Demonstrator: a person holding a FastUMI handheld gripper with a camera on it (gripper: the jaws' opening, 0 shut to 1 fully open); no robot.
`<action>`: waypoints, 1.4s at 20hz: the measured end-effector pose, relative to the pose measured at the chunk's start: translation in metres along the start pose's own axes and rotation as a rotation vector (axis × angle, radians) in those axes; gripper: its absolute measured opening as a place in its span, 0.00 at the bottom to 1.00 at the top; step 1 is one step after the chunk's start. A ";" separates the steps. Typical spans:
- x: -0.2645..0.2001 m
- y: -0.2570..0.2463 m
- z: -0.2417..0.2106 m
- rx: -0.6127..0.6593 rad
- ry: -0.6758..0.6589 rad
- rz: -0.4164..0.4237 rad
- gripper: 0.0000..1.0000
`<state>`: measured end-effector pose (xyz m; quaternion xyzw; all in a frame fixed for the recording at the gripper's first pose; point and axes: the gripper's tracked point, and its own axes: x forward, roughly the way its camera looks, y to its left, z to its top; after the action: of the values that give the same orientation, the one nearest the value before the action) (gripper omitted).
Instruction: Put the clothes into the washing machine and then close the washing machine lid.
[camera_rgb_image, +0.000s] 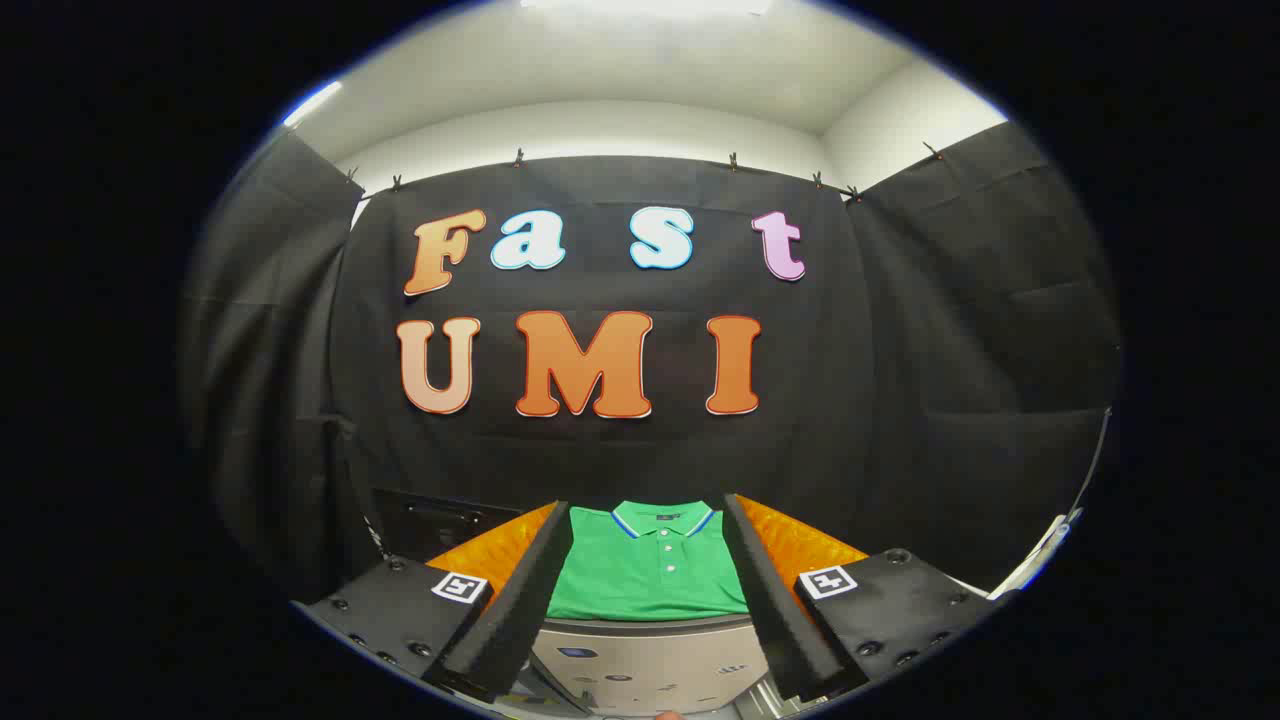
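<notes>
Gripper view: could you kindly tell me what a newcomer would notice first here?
A folded green polo shirt lies on an orange cloth, framed between the open gripper's two black fingers. Nearer, below the shirt, is the grey top of the washing machine.

The gripper (648, 590) has two black foam-faced jaws on black screw-studded plates, each bearing a small white square marker.

I see green polo shirt (648, 575): matt knit cloth. Orange cover (800, 545) beneath: shiny, crinkled. Gripper (648, 600) fingers (520, 600) spread, matt black foam. Washing machine (645, 665) panel: smooth, glossy.
</notes>
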<state>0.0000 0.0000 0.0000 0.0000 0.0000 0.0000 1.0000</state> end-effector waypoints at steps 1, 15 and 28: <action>0.001 0.001 -0.002 0.011 0.004 0.004 0.98; -0.004 0.000 -0.009 0.009 0.017 0.012 0.97; 0.005 -0.005 -0.003 -0.004 0.005 0.013 0.97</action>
<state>0.0054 -0.0048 -0.0035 -0.0020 0.0025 0.0065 1.0000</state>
